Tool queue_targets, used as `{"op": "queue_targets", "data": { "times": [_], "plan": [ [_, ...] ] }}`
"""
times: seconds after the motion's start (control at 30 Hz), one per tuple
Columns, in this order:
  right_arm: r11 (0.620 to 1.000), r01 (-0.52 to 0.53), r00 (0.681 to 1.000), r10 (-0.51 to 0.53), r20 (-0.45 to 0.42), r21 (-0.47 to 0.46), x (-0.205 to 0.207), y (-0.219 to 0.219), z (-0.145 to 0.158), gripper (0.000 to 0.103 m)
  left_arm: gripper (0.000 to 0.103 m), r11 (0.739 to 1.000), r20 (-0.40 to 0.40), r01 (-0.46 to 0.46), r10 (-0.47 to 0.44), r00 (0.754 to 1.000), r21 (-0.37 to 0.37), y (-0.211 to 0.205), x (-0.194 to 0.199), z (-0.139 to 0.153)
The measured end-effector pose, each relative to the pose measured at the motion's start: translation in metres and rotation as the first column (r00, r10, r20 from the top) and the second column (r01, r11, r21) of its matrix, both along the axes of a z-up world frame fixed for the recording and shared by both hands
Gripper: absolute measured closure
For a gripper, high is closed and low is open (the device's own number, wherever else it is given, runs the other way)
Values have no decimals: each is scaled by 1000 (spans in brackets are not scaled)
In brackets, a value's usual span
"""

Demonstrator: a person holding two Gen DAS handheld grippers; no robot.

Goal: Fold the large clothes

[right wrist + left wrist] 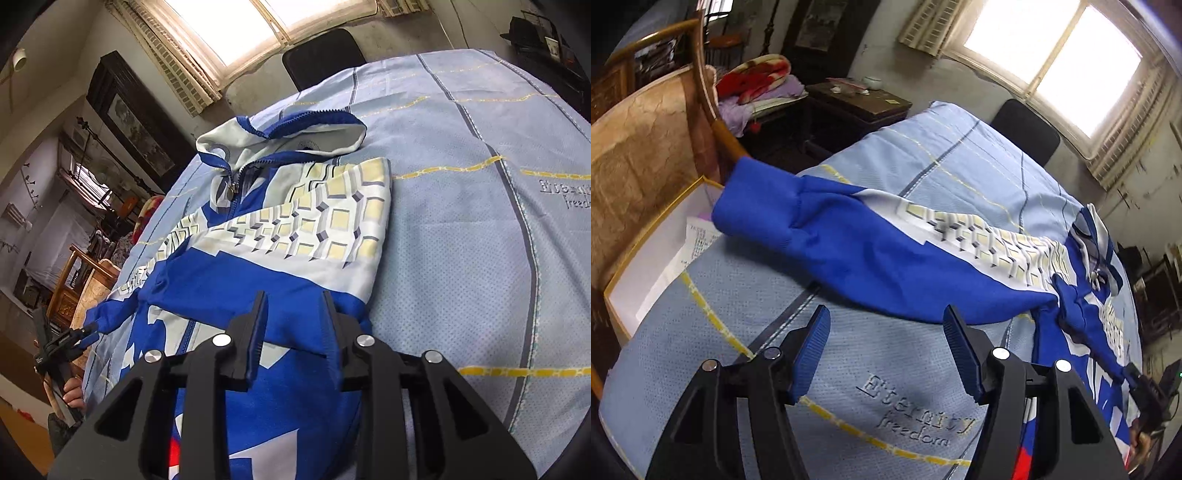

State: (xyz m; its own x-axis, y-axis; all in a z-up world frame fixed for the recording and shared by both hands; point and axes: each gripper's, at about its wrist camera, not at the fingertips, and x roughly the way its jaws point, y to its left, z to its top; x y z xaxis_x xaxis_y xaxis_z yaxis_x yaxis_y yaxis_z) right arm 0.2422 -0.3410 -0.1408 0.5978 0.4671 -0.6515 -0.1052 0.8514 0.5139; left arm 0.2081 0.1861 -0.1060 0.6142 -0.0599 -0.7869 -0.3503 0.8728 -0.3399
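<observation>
A blue and white zip jacket with a yellow-square pattern lies on the light blue bedsheet (923,155). Its left sleeve (849,243) stretches out flat toward the headboard side. My left gripper (886,328) is open and empty, just short of the sleeve's near edge. In the right wrist view the jacket body (295,236) lies collar-up with the right sleeve folded across the chest. My right gripper (295,314) is open over the blue cuff end of that folded sleeve (295,325), with nothing held. The left gripper also shows at the far left (74,339).
A wooden headboard (642,147) and a white box with papers (657,258) stand past the sleeve end. A dark chair (1027,129) sits under the window. A dark nightstand (857,99) and folded blankets (761,81) lie beyond the bed.
</observation>
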Motion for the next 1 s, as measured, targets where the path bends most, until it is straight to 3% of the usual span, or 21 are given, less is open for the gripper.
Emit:
{"op": "queue_targets", "data": {
  "times": [0.1, 0.23, 0.33, 0.5, 0.7, 0.83, 0.9, 1.0],
  "plan": [
    [1000, -1, 1000, 1, 3, 13, -1, -1, -2, 72, 39, 1000, -6, 8, -8, 1000, -22, -3, 11, -4],
    [1000, 9, 1000, -9, 28, 7, -5, -1, 1, 72, 39, 1000, -43, -14, 14, 999, 9, -9, 26, -14],
    [1000, 18, 998, -18, 55, -13, -9, -1, 5, 65, 39, 999, -52, -39, 39, 998, 4, -10, 27, -18],
    [999, 26, 998, -25, 65, -20, -9, -1, 4, 63, 33, 996, -52, -78, 76, 996, -49, -9, 22, -17],
    [999, 28, 997, -26, 68, -29, -9, 1, 1, 63, 36, 986, -42, -140, 136, 990, -93, 0, 43, -17],
    [999, 31, 997, -29, 66, -26, -9, 2, 0, 63, 68, 982, -48, -161, 157, 986, -98, 8, 48, -18],
    [999, 31, 998, -29, 64, -29, -8, 3, -1, 63, 89, 983, -47, -153, 149, 988, -101, 11, 48, -19],
    [999, 30, 997, -28, 66, -42, -8, 5, -1, 63, 94, 992, -44, -120, 118, 992, -43, 4, 54, -13]
  ]
}}
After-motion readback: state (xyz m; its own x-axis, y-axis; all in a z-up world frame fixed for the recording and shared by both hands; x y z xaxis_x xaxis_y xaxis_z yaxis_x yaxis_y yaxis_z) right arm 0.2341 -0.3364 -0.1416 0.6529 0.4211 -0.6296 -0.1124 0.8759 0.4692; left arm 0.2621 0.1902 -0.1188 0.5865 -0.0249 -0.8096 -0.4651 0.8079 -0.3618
